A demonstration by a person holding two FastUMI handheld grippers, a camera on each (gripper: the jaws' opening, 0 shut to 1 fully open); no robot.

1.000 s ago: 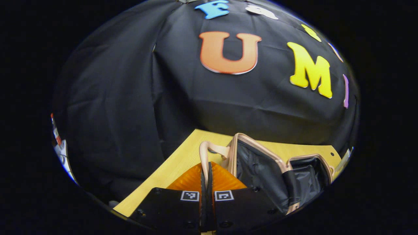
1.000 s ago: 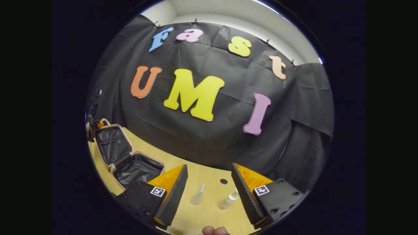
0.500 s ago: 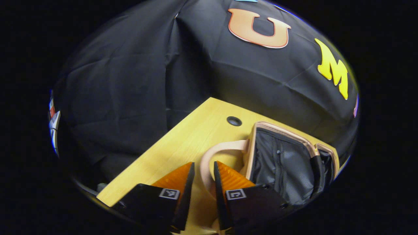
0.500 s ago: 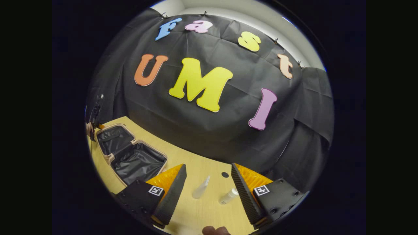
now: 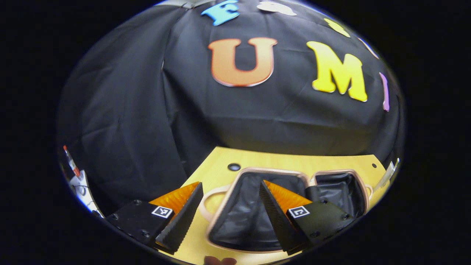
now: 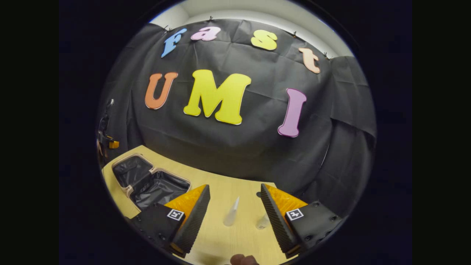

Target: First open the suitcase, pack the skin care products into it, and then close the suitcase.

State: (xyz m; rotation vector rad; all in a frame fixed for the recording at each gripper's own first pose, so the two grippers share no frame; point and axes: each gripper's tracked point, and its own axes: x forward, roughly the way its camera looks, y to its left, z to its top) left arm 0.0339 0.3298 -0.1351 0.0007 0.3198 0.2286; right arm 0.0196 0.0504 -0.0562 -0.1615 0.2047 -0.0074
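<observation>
Now, with the suitcase (image 6: 147, 180) lying open at lower left of the counter (image 6: 220, 235), the right hand-held gripper (image 6: 235, 217), spread and empty, could tip the slender upright bottles (image 6: 232, 215) between its fingers.

I see a pale yellow wood-grain table (image 5: 217, 173) with a small dark round hole (image 5: 234, 167) in its top. On it lies the open soft suitcase (image 5: 243, 217), lined in glossy black fabric and edged all round with a beige-pink trim; its curved handle (image 5: 206, 206) is the same beige-pink. In the right gripper view the suitcase (image 6: 147, 182) shows the same black lining and pale trim against the yellow table (image 6: 220, 235). Two skin care items stand there: a translucent whitish cone-shaped bottle (image 6: 232, 213) and a clear bottle with a white cap (image 6: 262, 222). The booth's wall (image 5: 128, 110) is plain black cloth.
</observation>
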